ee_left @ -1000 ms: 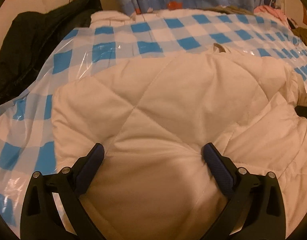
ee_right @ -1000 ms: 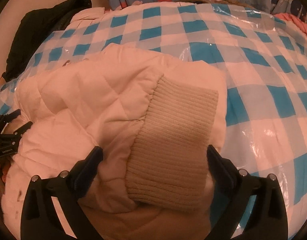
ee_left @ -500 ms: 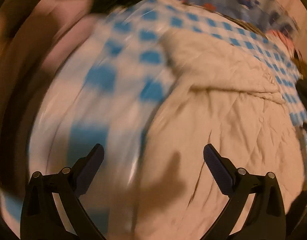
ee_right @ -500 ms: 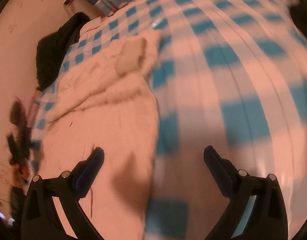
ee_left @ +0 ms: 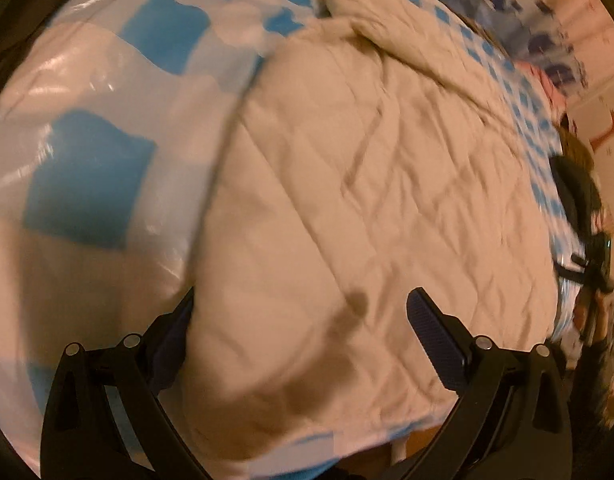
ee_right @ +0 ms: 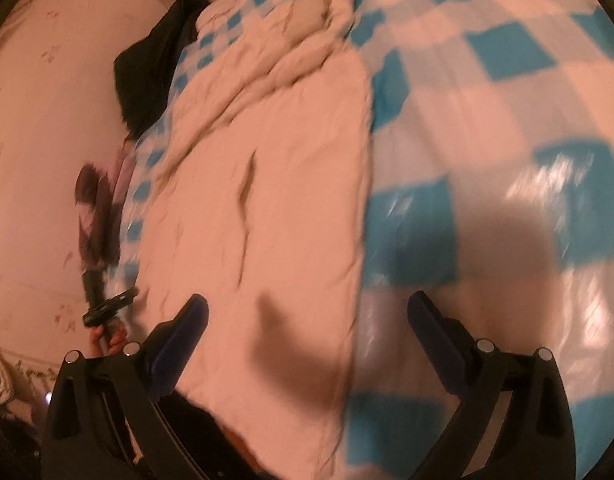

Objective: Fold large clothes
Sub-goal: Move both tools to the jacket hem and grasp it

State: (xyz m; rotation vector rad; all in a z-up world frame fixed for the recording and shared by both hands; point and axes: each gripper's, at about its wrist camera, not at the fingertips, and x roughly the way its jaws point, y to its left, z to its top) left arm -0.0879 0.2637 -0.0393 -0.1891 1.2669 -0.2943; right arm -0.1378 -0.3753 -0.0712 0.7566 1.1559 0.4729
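So the big cream quilted jacket (ee_left: 367,184) is lying on the bed, spread over a blue-and-white checked plastic sheet (ee_left: 91,184), and it looks partly folded to me: the sleeves seem to be tucked in across the top, with a ribbed cuff (ee_right: 313,10) sitting up at the far end, and the body reads as one long rectangle with fairly straight side edges. Left claw (ee_left: 303,312) is spread wide and holding nothing, hovering over the near left corner of the jacket, one finger right at the fabric edge. Right claw (ee_right: 307,314) is the same deal, wide apart and empty, straddling the jacket's right edge, so one finger is over fabric and the other over the sheet. Both views are a bit blurry, so can't say if either one actually touches the cloth. My guess is the sleeve part is done and what's left is bringing the near hem up toward the collar end, maybe once, maybe twice, then flattening it. There's a dark garment (ee_right: 155,60) piled near the wall too.
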